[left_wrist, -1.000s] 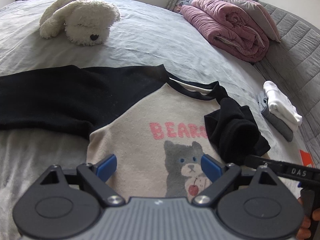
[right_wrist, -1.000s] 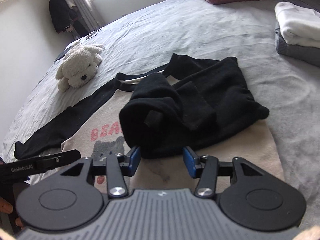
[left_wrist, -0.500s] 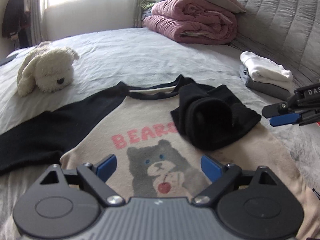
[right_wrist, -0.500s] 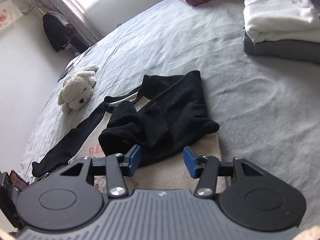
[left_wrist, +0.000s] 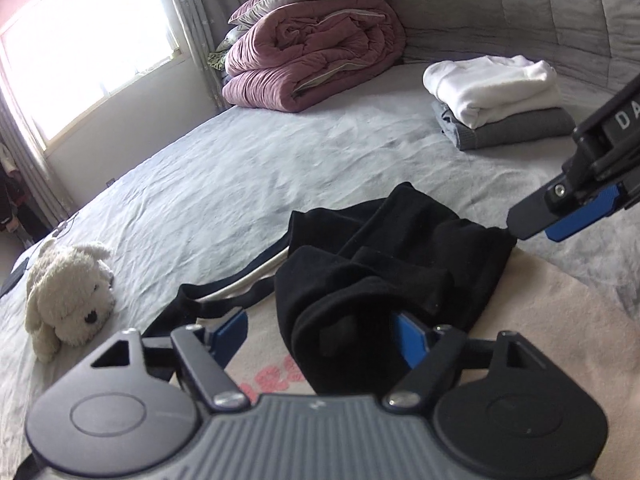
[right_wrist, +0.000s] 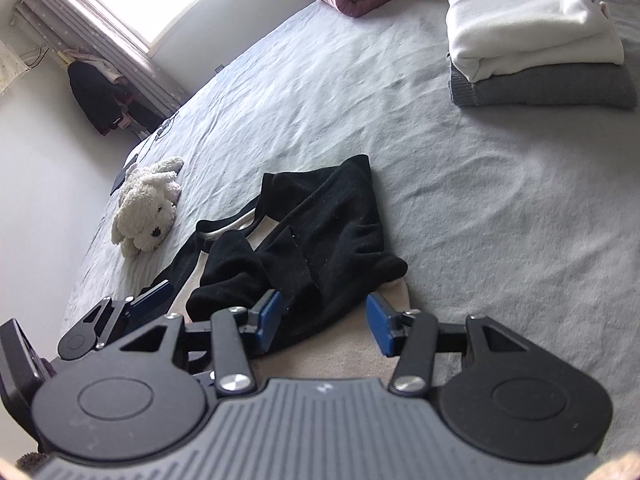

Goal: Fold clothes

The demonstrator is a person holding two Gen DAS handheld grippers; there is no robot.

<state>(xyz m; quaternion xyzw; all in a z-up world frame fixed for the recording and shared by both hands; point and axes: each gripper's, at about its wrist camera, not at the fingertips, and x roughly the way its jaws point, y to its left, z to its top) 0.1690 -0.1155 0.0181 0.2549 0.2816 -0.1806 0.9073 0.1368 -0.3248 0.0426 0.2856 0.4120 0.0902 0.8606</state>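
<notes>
A cream sweatshirt [left_wrist: 540, 320] with black sleeves and pink lettering lies flat on the bed. Its right black sleeve [left_wrist: 380, 272] is folded in a loose bunch across the chest. My left gripper [left_wrist: 320, 334] hangs low over the bunch's near end, its jaws closing. The cuff is between them, with the left pad still clear of the cloth. My right gripper [right_wrist: 324, 320] stands part open over the sleeve's [right_wrist: 320, 240] near edge at the shirt's side, holding nothing. Each gripper shows in the other's view: the right gripper [left_wrist: 560, 216], the left gripper [right_wrist: 148, 300].
A white plush dog [left_wrist: 68, 280] lies left of the collar. A stack of folded white and grey clothes [left_wrist: 492, 92] sits at the far right by the grey headboard [left_wrist: 500, 8]. A rolled pink quilt [left_wrist: 316, 52] lies at the back. Bare grey sheet [right_wrist: 500, 208] spreads between.
My left gripper has rolled and swung from over the bear print to the bunched sleeve, and its jaws have narrowed. My right gripper drew back toward the shirt's right side.
</notes>
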